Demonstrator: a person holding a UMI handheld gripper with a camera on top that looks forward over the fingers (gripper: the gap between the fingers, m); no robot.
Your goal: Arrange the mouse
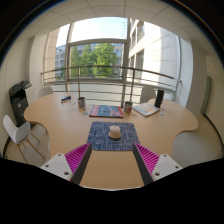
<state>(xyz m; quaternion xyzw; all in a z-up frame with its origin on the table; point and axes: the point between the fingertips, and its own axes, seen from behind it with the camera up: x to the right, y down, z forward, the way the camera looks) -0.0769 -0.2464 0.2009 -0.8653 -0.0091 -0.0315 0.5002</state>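
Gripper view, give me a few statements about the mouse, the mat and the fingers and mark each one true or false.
1. The mouse lies on the patterned mouse mat. True.
2. The gripper is shut on the mouse. False: the fingers are open and apart, and the mouse lies beyond them on the mat.
3. A second mat lies farther along the wooden table. True.
4. The mouse hangs over the table's edge. False: it rests on the mat, well inside the tabletop.
5. A white chair stands beside the table. True.
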